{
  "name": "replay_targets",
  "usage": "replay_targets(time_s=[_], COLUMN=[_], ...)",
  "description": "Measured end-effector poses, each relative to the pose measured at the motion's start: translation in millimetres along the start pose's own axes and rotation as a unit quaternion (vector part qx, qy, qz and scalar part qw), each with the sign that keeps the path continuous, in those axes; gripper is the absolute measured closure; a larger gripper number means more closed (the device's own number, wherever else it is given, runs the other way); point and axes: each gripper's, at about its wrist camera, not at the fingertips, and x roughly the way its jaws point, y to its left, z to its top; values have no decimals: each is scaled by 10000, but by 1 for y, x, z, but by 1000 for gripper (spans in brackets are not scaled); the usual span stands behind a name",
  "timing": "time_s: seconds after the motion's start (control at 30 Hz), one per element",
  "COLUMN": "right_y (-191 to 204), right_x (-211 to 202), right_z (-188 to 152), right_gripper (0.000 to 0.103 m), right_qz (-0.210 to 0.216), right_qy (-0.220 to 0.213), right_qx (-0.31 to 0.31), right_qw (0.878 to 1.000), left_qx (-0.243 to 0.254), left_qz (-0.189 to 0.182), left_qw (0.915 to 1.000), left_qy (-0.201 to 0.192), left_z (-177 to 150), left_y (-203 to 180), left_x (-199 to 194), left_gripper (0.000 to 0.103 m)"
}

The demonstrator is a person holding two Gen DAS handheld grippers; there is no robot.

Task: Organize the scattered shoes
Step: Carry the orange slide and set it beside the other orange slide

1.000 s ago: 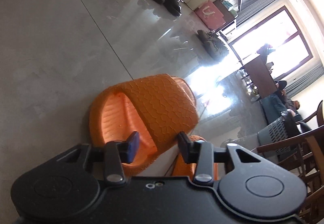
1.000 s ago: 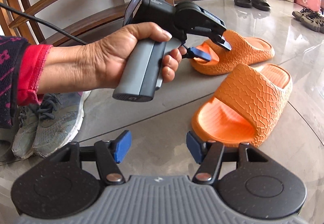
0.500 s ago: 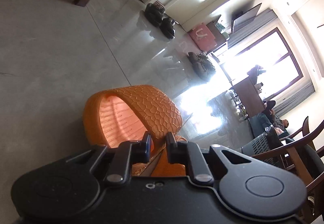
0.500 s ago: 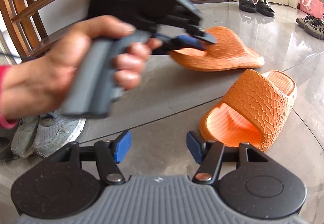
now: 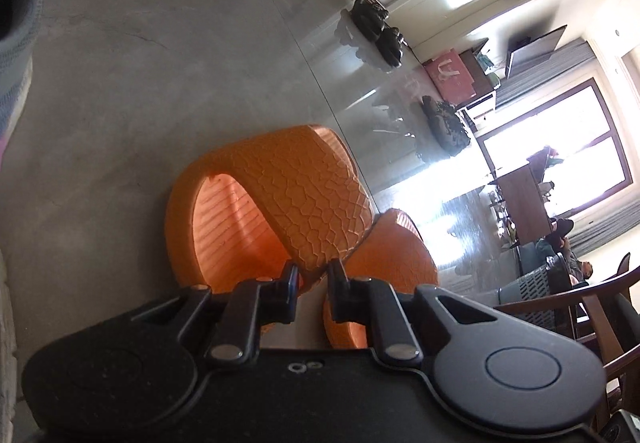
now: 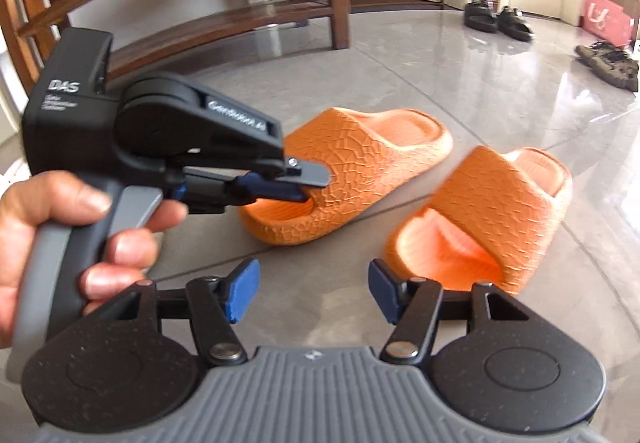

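Two orange slides lie on the grey tiled floor. My left gripper [image 5: 312, 271] is shut on the lower edge of the strap of the left orange slide [image 5: 304, 195]. In the right wrist view a hand [image 6: 60, 211] holds that left gripper [image 6: 308, 183], whose fingers clamp the strap of this slide [image 6: 360, 147]. The second orange slide [image 6: 492, 211] rests just to its right, toe pointing away; it also shows behind the held one [image 5: 392, 255]. My right gripper [image 6: 314, 283] hangs open above bare floor, in front of both slides, with nothing between its fingers.
A wooden shoe rack [image 6: 240, 15] stands at the back left. Black sandals [image 6: 498, 19] and olive shoes [image 6: 608, 63] sit further off, near a pink bag [image 6: 604, 19]. A grey sneaker [image 5: 16, 43] shows at the left edge. Wooden chairs [image 5: 600, 303] stand on the right.
My left gripper closed on the slide's strap and dragged it left and nearer, beside the second slide. The right gripper stayed open and barely moved.
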Motion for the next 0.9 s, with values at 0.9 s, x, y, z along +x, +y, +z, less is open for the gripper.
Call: replay_targets(time_s=[0.9], right_y=[-32], right_x=[1], right_z=[-3], right_gripper=[38], right_qz=[-489], right_qy=[-225], right_qx=[1368], right_qw=[9891], left_qx=[5608], left_qz=[230], left_qw=[8099], left_qy=[1706], left_z=[44], left_y=[-141], left_x=[50], left_gripper=[64])
